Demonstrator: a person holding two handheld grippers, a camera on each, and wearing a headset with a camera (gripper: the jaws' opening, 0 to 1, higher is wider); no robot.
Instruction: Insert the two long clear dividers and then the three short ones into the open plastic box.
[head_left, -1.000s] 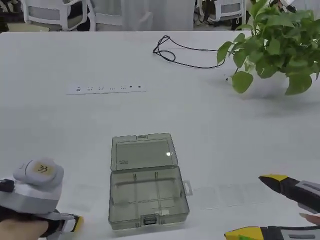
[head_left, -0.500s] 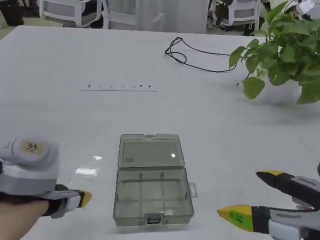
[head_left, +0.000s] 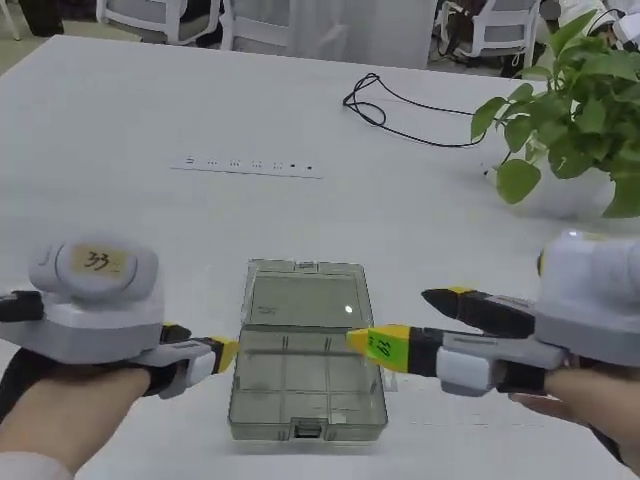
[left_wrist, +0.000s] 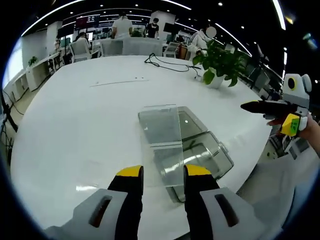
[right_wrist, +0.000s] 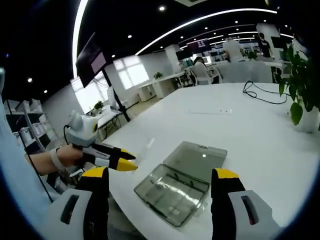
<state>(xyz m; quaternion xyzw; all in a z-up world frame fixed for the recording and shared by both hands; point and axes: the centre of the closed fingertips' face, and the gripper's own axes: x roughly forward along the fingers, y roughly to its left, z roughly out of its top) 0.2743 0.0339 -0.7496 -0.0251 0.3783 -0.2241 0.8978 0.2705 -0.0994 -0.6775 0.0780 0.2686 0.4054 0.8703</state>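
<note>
Left gripper view: left gripper (left_wrist: 160, 172) fingers clamped on clear divider (left_wrist: 161, 132) | right gripper (right_wrist: 161, 176) fingers wide apart

A wide white table (head_left: 120, 130) is seen. A black cable (head_left: 400, 105) is looped on its far side, near a leafy green plant (head_left: 570, 120) set in a pale pot at the right edge. A thin white strip (head_left: 250, 166) with dark marks, possibly a power strip, is laid flat, well apart from both. Office chairs (head_left: 160, 12) are drawn up beyond the far edge.
</note>
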